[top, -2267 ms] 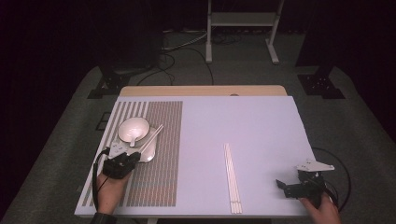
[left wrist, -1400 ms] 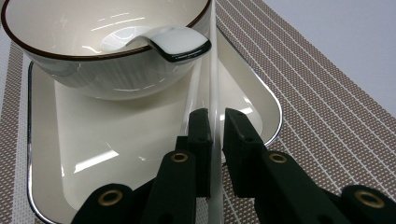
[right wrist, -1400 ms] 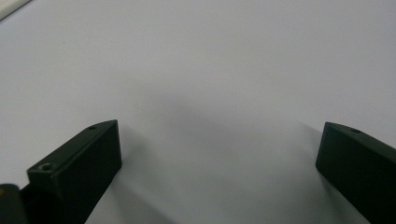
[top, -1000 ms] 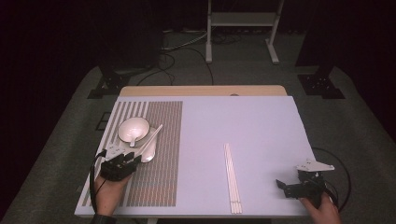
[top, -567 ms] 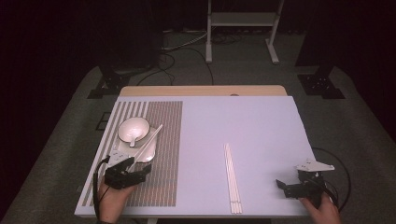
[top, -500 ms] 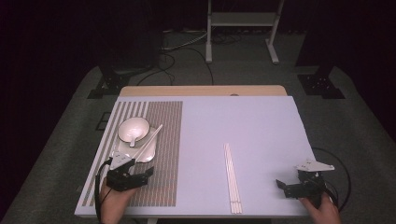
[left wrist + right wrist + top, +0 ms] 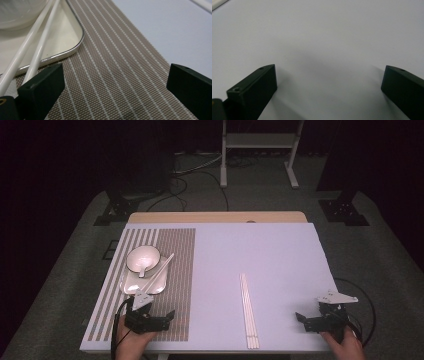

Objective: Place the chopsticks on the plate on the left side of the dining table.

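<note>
1. Left gripper (image 7: 157, 318) low over the brown striped woven placemat (image 7: 172, 270), near its front edge; jaws spread wide, just been opening, with bare mat between them and nothing held.
2. Just ahead of those jaws, touching neither: pair of white chopsticks (image 7: 159, 272), laid slantwise across the cream rounded-rectangle tray (image 7: 131, 285), lower ends close to the left jaw in the left gripper view (image 7: 32, 60).
3. Farther ahead on the same tray: round white bowl (image 7: 142, 258), with the chopsticks' far ends beside its rim.
4. Right gripper (image 7: 306, 318) down at the near right corner of the pale lilac table top (image 7: 280, 255); jaws released and wide apart, bare surface between them.
5. Well off toward the left gripper from there: second pair of white chopsticks (image 7: 248, 310), flat on the table and pointing away.
</note>
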{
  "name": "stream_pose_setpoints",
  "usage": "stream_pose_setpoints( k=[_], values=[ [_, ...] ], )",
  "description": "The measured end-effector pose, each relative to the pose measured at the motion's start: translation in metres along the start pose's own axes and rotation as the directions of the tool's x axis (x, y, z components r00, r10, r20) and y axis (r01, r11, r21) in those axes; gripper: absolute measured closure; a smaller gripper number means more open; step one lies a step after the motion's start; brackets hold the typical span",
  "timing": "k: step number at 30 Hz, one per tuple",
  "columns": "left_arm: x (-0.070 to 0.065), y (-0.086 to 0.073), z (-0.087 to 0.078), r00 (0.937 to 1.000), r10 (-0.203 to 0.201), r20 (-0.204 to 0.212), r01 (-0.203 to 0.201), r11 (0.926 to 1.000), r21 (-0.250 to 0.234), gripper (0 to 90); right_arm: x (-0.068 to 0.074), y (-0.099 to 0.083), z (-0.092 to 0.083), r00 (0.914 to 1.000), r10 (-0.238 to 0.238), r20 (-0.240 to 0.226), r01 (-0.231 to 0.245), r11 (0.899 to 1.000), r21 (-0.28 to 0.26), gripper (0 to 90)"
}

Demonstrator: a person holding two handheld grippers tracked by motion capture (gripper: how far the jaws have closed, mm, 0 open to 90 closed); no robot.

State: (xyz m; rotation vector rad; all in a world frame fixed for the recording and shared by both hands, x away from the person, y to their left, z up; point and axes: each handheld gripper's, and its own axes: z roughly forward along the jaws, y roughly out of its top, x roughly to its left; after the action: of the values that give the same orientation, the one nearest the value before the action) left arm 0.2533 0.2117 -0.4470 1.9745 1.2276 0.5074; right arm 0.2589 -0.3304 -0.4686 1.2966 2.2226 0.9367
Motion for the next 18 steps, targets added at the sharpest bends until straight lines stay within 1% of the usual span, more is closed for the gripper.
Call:
stream_pose_setpoints(
  k=[2,4,9,11,15,18],
  values=[
    [0.002,0.000,0.000,1.0000,-0.002,-0.008,0.002,1.0000,0.003,0.7,0.000,0.000,0.000,1.0000,0.000,0.000,0.000,1.000,0.000,0.0],
    [0.008,-0.002,0.001,0.9995,-0.015,-0.028,0.015,0.9999,0.005,0.7,0.000,0.000,0.000,1.0000,0.000,0.000,0.000,1.000,0.000,0.0],
    [0.017,-0.003,-0.001,0.9984,-0.028,-0.049,0.028,0.9996,0.008,0.8,0.000,0.000,0.000,1.0000,0.000,0.000,0.000,1.000,0.000,0.0],
    [0.019,-0.003,-0.002,0.9976,-0.040,-0.057,0.040,0.9992,0.001,0.8,0.000,0.000,0.000,1.0000,0.000,0.000,0.000,1.000,0.000,0.0],
    [0.024,-0.004,-0.003,0.9966,-0.046,-0.069,0.046,0.9990,-0.001,0.8,0.000,0.000,0.000,1.0000,0.000,0.000,0.000,1.000,0.000,0.0],
    [0.029,-0.004,-0.005,0.9948,-0.059,-0.083,0.059,0.9983,-0.005,0.8,0.000,0.000,0.000,1.0000,0.000,0.000,0.000,1.000,0.000,0.0]
  ],
)
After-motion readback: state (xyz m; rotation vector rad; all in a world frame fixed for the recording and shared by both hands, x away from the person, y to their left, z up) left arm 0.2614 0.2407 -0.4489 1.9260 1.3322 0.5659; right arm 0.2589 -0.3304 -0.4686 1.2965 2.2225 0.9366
